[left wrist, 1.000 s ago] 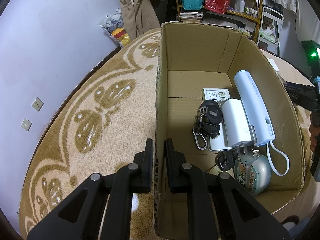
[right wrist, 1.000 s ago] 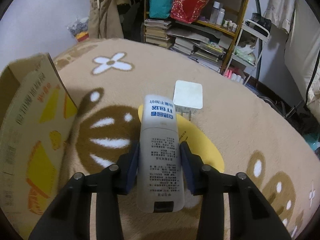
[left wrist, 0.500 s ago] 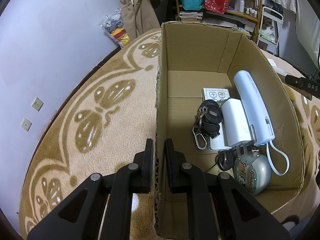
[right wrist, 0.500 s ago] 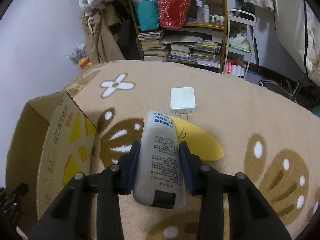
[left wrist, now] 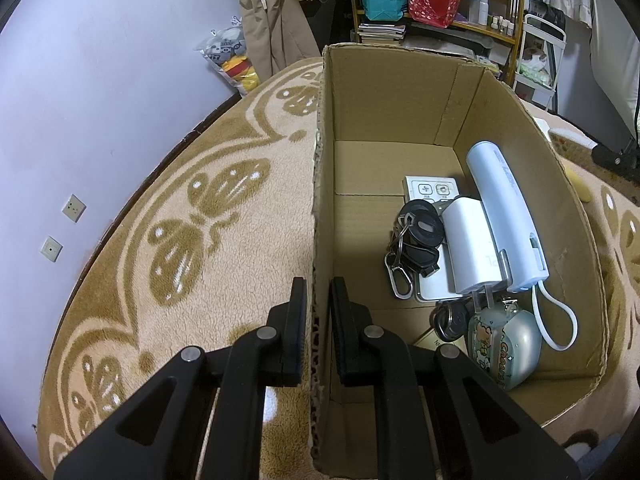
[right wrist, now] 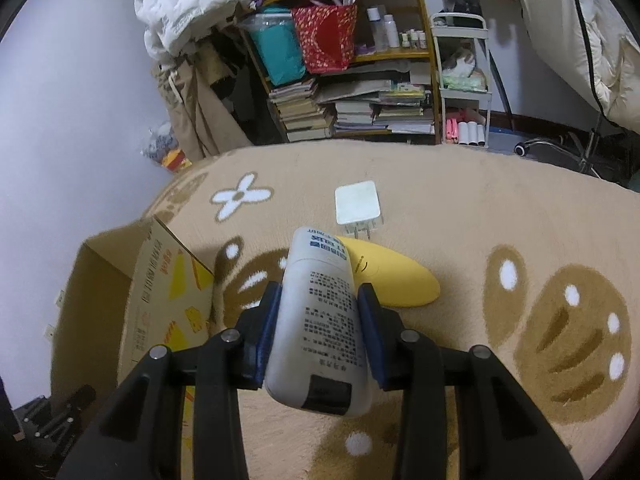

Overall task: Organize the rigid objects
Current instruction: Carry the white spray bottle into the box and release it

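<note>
A: Bottle [right wrist: 318,320], the white one with printed text, was clamped between the right gripper [right wrist: 318,300] pads, lifted clear of the patterned blanket [right wrist: 500,220] and tilted toward the cardboard box [right wrist: 160,292].

B: And the left gripper [left wrist: 318,312]?

A: Closed on the box's near wall [left wrist: 320,208], pitched steeply down, steadying it.

B: How far along?

A: Several items already lay inside: a white handset [left wrist: 506,216], keys [left wrist: 416,240], a small case [left wrist: 502,344]. Left outside were a yellow banana-shaped thing [right wrist: 394,276] and a white plug adapter [right wrist: 358,208], just beyond the bottle.
</note>
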{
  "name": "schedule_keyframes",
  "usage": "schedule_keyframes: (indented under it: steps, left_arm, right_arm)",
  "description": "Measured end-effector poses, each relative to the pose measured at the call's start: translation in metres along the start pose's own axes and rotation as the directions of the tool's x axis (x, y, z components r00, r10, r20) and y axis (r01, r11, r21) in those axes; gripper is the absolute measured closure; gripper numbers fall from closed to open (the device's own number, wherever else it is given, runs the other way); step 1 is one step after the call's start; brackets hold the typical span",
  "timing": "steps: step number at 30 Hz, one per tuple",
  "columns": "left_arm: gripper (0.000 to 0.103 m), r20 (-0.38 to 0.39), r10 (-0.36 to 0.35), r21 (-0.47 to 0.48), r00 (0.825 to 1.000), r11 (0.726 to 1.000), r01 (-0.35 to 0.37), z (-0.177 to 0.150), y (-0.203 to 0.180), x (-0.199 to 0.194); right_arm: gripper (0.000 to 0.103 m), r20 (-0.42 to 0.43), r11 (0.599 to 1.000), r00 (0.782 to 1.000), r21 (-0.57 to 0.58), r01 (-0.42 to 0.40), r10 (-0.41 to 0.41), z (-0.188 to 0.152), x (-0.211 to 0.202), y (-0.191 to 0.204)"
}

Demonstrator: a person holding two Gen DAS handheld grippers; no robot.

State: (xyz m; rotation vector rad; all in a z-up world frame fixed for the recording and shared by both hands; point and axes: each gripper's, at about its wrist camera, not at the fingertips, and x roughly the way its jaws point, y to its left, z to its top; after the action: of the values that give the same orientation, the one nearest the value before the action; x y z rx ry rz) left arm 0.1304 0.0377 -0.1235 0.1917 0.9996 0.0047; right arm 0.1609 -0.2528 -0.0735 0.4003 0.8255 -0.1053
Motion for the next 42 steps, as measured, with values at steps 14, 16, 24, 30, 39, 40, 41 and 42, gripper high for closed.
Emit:
schedule_keyframes:
  steps: [14, 16, 24, 30, 39, 40, 41, 42]
  left_arm:
    - [0.091, 0.0, 0.001, 0.001, 1.0, 1.0, -0.001, 0.0, 0.0, 0.0]
    - [0.091, 0.001, 0.003, 0.002, 1.0, 1.0, -0.003, -0.001, 0.0, 0.0]
    - [0.091, 0.002, 0.001, 0.003, 1.0, 1.0, -0.001, 0.001, 0.0, 0.001]
    - [0.091, 0.002, 0.001, 0.003, 1.0, 1.0, -0.001, 0.001, 0.0, 0.001]
    - [0.091, 0.001, -0.001, 0.002, 1.0, 1.0, 0.001, 0.0, -0.001, 0.002]
    - [0.091, 0.001, -0.002, 0.002, 1.0, 1.0, 0.002, 0.0, -0.002, 0.003]
    - [0.091, 0.001, -0.002, 0.002, 1.0, 1.0, 0.002, 0.0, -0.001, 0.003]
    - [0.091, 0.001, -0.001, 0.003, 1.0, 1.0, 0.001, 0.0, -0.002, 0.003]
  right_arm:
    - [0.062, 0.051, 0.967, 0.974, -0.147, -0.209, 0.219, -0.001, -0.045, 0.076]
    - [0.062, 0.044, 0.951, 0.965, -0.188, -0.245, 0.257, -0.006, -0.05, 0.092]
    - [0.062, -0.041, 0.9, 0.951, -0.314, -0.303, 0.306, -0.034, -0.045, 0.132]
    - [0.064, -0.103, 0.886, 0.949, -0.339, -0.316, 0.299, -0.047, -0.03, 0.138]
    - [0.084, -0.122, 0.893, 0.948, -0.317, -0.319, 0.295, -0.046, -0.023, 0.132]
    - [0.084, -0.119, 0.895, 0.949, -0.315, -0.314, 0.291, -0.045, -0.023, 0.13]
    - [0.084, -0.116, 0.897, 0.95, -0.315, -0.311, 0.289, -0.044, -0.024, 0.13]
    - [0.084, -0.113, 0.897, 0.95, -0.313, -0.311, 0.29, -0.043, -0.024, 0.13]
